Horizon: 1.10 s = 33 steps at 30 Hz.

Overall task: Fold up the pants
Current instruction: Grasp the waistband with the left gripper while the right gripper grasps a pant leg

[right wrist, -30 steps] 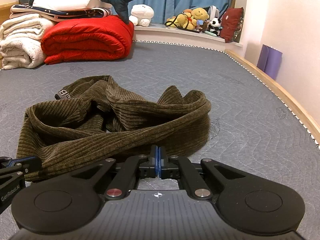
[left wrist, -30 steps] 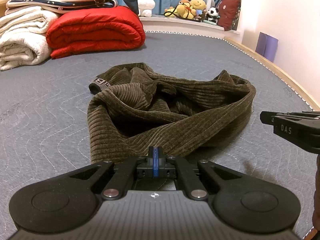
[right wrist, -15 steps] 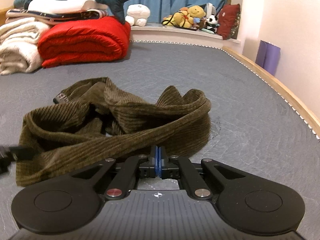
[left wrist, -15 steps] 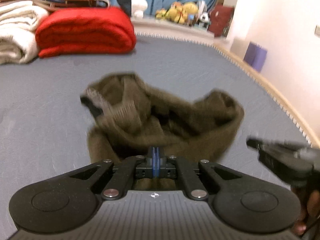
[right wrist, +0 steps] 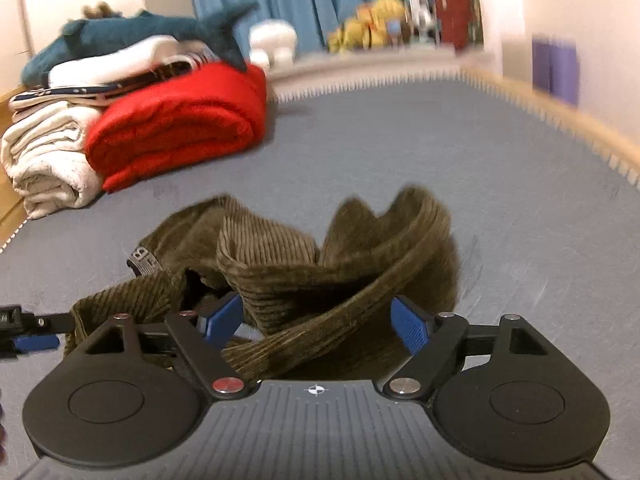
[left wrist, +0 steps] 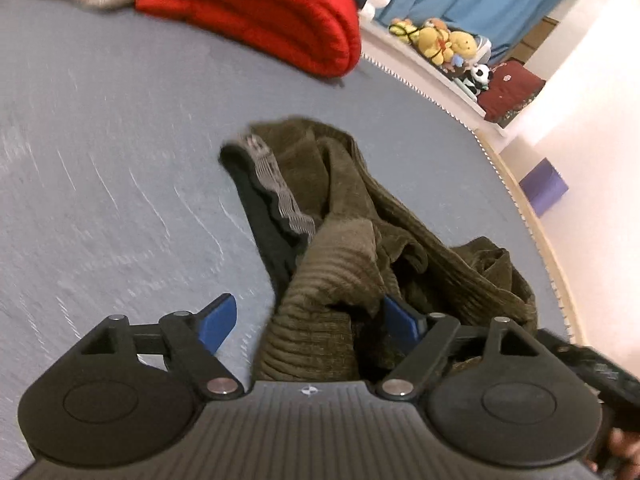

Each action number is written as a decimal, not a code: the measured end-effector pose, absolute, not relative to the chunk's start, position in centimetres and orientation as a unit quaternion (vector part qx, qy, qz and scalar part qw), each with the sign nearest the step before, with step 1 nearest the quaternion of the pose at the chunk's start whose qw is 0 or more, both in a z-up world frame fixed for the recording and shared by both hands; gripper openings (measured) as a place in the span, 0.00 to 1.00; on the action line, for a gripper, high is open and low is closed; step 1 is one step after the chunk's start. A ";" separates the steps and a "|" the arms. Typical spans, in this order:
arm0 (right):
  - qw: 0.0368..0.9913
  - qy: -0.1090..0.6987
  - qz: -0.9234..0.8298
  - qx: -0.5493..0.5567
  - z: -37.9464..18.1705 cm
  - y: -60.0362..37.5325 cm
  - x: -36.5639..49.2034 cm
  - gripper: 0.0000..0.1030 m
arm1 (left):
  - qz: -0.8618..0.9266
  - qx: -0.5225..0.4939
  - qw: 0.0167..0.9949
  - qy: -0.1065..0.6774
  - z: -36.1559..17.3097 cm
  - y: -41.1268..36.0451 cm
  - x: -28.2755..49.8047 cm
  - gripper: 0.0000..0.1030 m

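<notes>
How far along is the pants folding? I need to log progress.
Nothing looks folded: the brown corduroy pants lie crumpled on the grey mattress. In hand: left gripper and right gripper are opening around bunched fabric, not pinching it. Left: spreading flat and every fold.

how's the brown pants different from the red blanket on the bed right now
The pants lie crumpled in loose twisted folds; the red blanket is neatly folded into a thick bundle. The pants are ribbed olive-brown; the blanket is smooth bright red. The pants sit alone near the grippers; the blanket sits farther back beside white bedding. Both rest on the grey bed.
</notes>
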State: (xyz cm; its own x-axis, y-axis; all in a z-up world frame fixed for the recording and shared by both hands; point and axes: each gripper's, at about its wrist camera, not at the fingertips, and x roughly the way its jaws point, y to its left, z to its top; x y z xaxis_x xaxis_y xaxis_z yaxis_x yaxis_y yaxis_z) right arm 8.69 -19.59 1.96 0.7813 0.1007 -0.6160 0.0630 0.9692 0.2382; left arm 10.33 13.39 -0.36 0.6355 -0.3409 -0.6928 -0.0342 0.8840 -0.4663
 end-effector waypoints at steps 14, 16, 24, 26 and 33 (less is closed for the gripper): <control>0.910 0.390 0.001 0.143 -2.2 -19.8 13.0 0.18 | -0.128 -0.113 0.886 0.431 -1.4 9.0 10.2 0.27; 0.919 0.372 -0.008 0.132 -1.4 -19.8 12.3 0.13 | -0.125 -0.110 0.894 0.417 -0.3 9.0 9.4 0.23; 0.945 0.260 0.029 0.196 4.8 -24.2 6.1 0.09 | -0.169 -0.070 0.946 0.267 8.2 6.8 1.7 0.20; 0.952 0.237 0.035 0.191 5.9 -25.3 4.5 0.09 | -0.196 -0.060 0.936 0.287 7.1 4.9 1.9 0.33; 0.917 0.324 -0.118 0.203 1.8 -31.9 5.2 0.07 | -0.216 -0.083 0.902 0.365 3.2 2.8 4.6 0.53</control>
State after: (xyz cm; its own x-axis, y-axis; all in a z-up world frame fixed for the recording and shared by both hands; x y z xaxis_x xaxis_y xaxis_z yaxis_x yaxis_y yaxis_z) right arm 5.20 -31.88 1.78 0.7628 -0.0852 -0.6410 0.3474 0.8901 0.2952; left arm 4.60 2.84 3.22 0.6399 -0.4507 -0.6224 0.3301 0.8926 -0.3071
